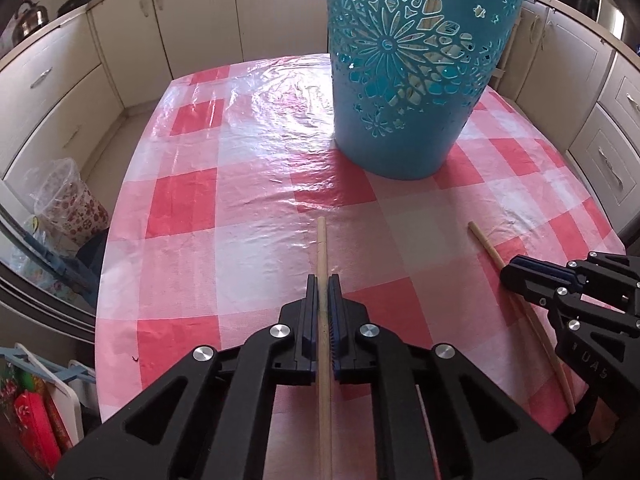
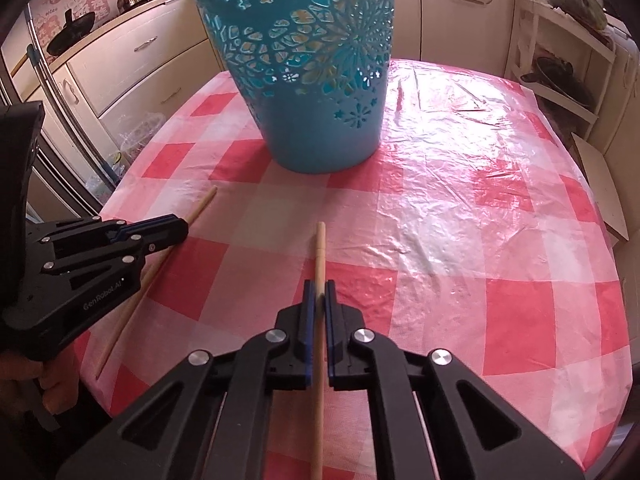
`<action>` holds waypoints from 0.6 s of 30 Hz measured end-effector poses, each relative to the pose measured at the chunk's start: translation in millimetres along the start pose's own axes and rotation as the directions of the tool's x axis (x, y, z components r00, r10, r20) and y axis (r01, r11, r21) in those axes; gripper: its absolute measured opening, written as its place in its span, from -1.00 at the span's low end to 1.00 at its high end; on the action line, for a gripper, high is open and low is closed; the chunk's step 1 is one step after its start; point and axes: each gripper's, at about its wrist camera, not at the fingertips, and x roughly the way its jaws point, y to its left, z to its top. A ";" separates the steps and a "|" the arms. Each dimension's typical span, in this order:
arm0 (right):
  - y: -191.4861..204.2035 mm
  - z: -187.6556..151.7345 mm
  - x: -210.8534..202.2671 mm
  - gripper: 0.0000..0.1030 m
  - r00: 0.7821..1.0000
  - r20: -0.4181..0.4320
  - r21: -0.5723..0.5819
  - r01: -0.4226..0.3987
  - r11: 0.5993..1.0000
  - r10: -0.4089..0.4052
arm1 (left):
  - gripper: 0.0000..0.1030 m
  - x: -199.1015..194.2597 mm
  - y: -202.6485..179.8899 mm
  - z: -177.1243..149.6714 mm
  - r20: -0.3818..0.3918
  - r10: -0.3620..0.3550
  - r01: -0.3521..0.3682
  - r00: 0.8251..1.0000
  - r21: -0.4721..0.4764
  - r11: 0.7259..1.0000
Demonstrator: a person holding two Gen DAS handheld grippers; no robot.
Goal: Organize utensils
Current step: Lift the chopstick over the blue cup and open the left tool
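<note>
While clamped, both chopsticks [image 1: 322, 248] [image 2: 319, 252] pale, round, wooden.

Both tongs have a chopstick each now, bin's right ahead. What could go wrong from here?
1. The left tongs grip the left chopstick with a long tail behind; it may pivot when tilted upright.
2. The right chopstick sits slightly skewed in the right tongs and might slip.
3. The blue bin is tall and perforated; a tip could catch a cutout or nudge it on the glossy tablecloth.
</note>
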 end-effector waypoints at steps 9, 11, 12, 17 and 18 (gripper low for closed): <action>5.5 -3.4 1.8 -0.82 0.999 0.017 -0.041 0.042 0.998 -0.041 | -0.91 -3.7 -3.0 -0.9 0.029 -0.002 0.001 1.000 0.038 0.999; 3.9 -3.8 1.2 -0.84 0.999 0.024 -0.027 0.037 0.999 -0.037 | -0.91 -11.3 -1.9 -2.0 0.042 -0.007 0.006 0.999 0.029 1.000; 3.7 -4.6 1.2 -0.84 0.999 0.030 -0.024 0.038 0.999 -0.037 | -0.91 -15.8 -2.2 -2.5 0.049 -0.011 0.010 0.999 0.026 1.000; 5.0 -5.9 -0.4 -0.84 0.998 0.041 -0.021 0.045 0.999 -0.045 | -0.91 -43.6 -7.0 -0.8 0.101 -0.035 0.032 0.994 0.028 0.999; 4.2 -6.0 -0.6 -0.84 0.998 0.040 -0.016 0.041 0.999 -0.040 | -0.91 -50.3 -8.2 0.1 0.116 -0.041 0.038 0.992 0.032 0.999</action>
